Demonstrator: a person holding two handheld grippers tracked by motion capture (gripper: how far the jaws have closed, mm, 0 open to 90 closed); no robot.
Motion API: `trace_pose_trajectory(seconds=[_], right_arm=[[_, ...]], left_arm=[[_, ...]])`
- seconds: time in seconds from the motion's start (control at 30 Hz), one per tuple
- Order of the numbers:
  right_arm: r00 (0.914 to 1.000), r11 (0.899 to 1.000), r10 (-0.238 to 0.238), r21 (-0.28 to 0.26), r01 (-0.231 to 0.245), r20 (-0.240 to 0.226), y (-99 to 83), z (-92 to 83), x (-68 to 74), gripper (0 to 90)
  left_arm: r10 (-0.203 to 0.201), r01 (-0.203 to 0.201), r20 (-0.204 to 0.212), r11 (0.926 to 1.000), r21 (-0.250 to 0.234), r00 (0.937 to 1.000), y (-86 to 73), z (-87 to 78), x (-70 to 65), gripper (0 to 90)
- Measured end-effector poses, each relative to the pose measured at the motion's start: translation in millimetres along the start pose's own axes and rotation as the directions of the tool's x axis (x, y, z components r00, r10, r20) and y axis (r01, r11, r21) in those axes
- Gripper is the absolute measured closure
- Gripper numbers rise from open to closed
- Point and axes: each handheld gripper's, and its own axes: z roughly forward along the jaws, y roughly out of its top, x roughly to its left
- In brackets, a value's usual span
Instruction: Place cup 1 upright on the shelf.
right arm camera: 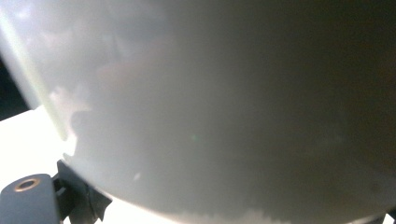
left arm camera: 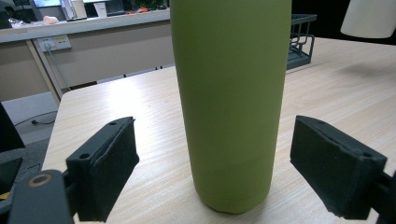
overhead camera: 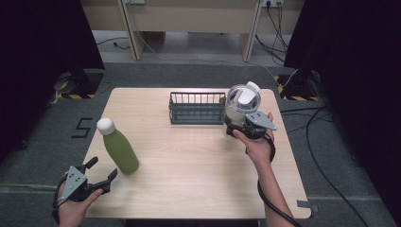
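A green bottle (overhead camera: pixel 120 150) with a white cap stands upright on the left part of the wooden table (overhead camera: pixel 189 170). My left gripper (overhead camera: pixel 103 171) is open at the table's near left edge, just short of the bottle. In the left gripper view the bottle (left arm camera: pixel 231 102) stands between the two black pads (left arm camera: pixel 109 163), which do not touch it. My right gripper (overhead camera: pixel 239 126) is shut on a translucent white jug (overhead camera: pixel 241 105) with a white lid, held by the basket's right end. The jug's wall (right arm camera: pixel 224 107) looms close in the right gripper view.
A dark wire basket (overhead camera: pixel 197 107) stands at the middle back of the table; its corner (left arm camera: pixel 301 35) appears behind the bottle. The jug's bottom (left arm camera: pixel 369 18) hangs above its shadow on the wood. Cables trail on the floor to the right (overhead camera: pixel 326 156).
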Motion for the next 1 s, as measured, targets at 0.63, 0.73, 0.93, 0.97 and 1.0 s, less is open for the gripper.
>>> trace_pose_trajectory(seconds=[0.63,0.73,0.93,0.97,1.0], right_arm=[[1.0000,1.000,-0.005,-0.021,0.005,-0.009,23.2,22.8,5.1,10.5],[1.0000,1.000,-0.004,-0.021,0.004,-0.007,24.6,24.2,5.5,10.5],[1.0000,1.000,0.001,-0.024,-0.001,-0.006,29.9,28.8,5.6,10.5],[1.0000,1.000,0.002,-0.024,-0.002,-0.005,31.1,29.6,5.7,10.5],[1.0000,1.000,0.003,-0.026,-0.004,-0.005,32.3,30.6,5.7,10.5]], left_arm=[[-0.003,0.003,0.000,1.0000,-0.003,1.0000,0.0,-0.1,0.4,14.1],[-0.003,0.003,0.000,1.0000,-0.002,1.0000,-0.1,0.0,0.2,14.0],[-0.005,0.005,0.000,1.0000,-0.003,1.0000,0.0,-0.2,0.6,14.1],[-0.005,0.005,-0.001,1.0000,-0.003,1.0000,0.0,-0.1,0.6,14.1],[-0.006,0.006,0.000,1.0000,-0.004,1.0000,0.0,-0.1,0.6,14.1]])
